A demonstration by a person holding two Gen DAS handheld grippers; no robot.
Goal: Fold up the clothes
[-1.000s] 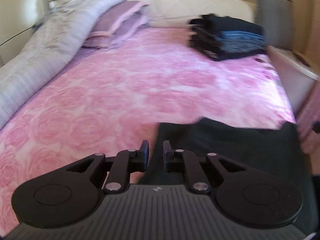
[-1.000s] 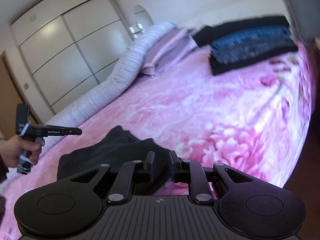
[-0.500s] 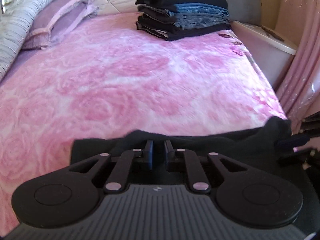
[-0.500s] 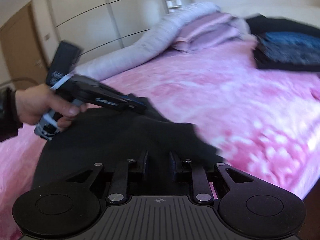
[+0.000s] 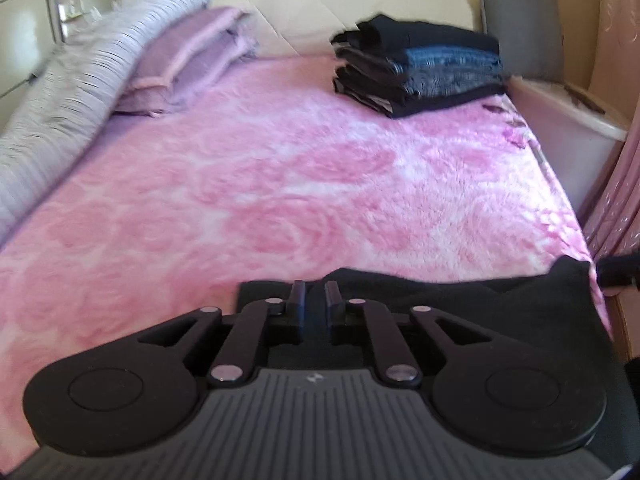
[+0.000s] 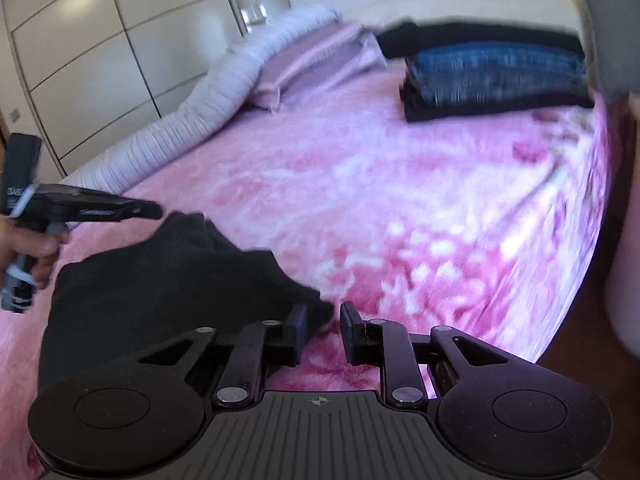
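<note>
A black garment lies crumpled across the near edge of the pink bed cover. My left gripper hovers over its left end with the jaws almost together and nothing seen between them. In the right wrist view a hand holds that left gripper. Its tip is beside a raised fold of the garment; whether it touches is unclear. My right gripper is at the garment's right corner with a small gap. The corner's tip reaches the left finger, and pink cover shows through the gap.
A stack of folded dark and blue clothes sits at the far right of the bed. Purple pillows and a rolled grey duvet line the far left. A white bedside unit and pink curtain flank the right; a wardrobe stands left.
The left gripper has drawn back from over the garment to its left end and sits lower. The right gripper has come to the garment's right corner, its jaws slightly wider.
</note>
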